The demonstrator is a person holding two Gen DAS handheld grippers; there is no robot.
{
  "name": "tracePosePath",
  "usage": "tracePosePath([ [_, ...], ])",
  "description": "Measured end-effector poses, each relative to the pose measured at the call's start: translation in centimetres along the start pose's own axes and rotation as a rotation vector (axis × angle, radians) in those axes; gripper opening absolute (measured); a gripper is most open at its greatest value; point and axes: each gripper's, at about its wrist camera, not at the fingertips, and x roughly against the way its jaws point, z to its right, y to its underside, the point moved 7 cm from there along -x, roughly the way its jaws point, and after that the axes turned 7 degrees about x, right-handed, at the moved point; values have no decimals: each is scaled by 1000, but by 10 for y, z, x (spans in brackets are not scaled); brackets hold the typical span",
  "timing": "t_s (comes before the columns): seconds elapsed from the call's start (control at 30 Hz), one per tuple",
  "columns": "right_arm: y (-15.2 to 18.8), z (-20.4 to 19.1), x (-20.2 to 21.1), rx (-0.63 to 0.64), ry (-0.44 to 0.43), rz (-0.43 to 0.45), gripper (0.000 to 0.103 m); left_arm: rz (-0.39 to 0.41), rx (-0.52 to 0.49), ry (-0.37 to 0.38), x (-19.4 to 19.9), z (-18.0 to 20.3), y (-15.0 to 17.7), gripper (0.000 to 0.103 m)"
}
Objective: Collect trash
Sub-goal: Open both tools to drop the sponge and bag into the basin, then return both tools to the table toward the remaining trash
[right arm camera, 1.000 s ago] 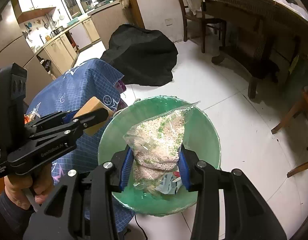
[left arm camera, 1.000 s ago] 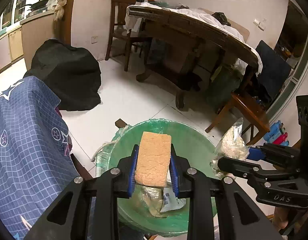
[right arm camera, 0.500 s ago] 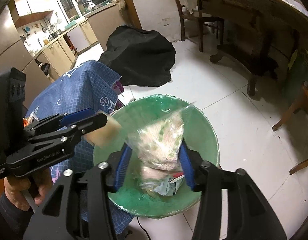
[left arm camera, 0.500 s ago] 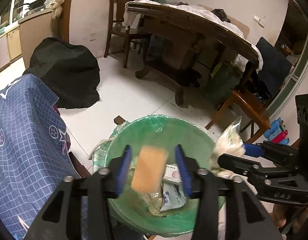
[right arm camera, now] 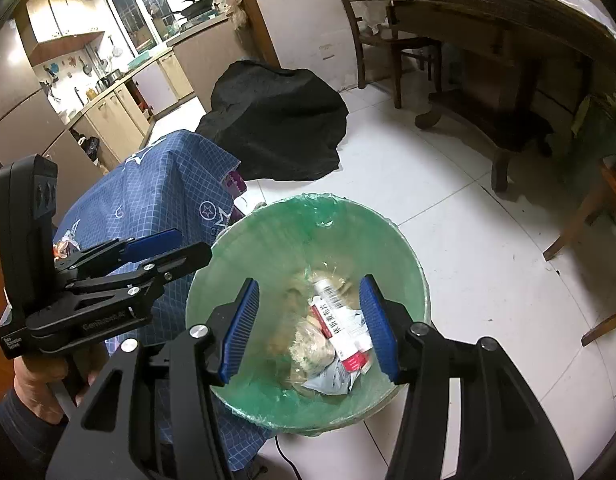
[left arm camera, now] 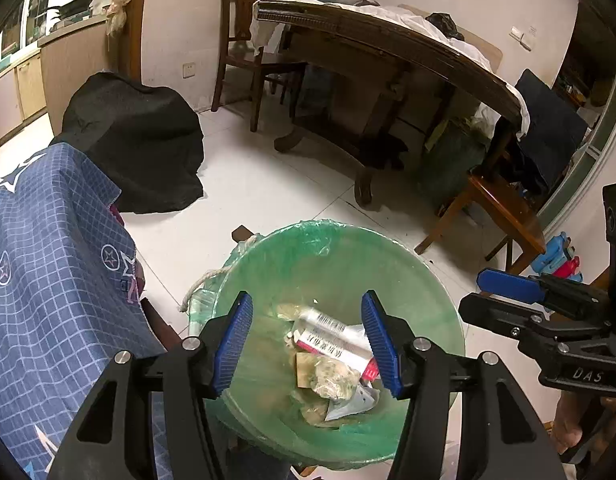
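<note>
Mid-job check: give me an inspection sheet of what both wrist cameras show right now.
Surface: white tiled floor, some dark specks near the stool.
Job's things: green-lined trash bin below both grippers; inside lie a red-and-white carton, a clear bag of grains and a grey wrapper.
Clutter: black cloth heap on the floor; blue checked cloth draped beside the bin.
Grippers: left gripper and right gripper both open, holding nothing, above the bin.
Cables: thin black cord on the floor at the bin's base.
Surroundings: dark wooden table, chair, wooden stool, kitchen counters.
</note>
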Motion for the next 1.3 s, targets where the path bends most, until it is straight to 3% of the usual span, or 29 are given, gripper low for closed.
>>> tracePosePath([
  [0.1,2,0,5,-6,-1,10,51,4,0,-5,6,-3,2,57],
  [0.3,7,-11,18,7,0,53,62,29,0,-20,32,-19,13,57],
  [0.53,6,-54,38,78,-5,135,84,63,23,-56,68,-57,27,57],
  [0.73,6,-110,41,160,-66,172,89,109,51,-93,120,-109,44,57],
  [0.97,10,-183,21,242,-179,149,90,166,114,-194,197,-198,78,57],
  [1.3,26,-276,-11,350,-297,81,90,229,282,-447,335,-403,162,64],
])
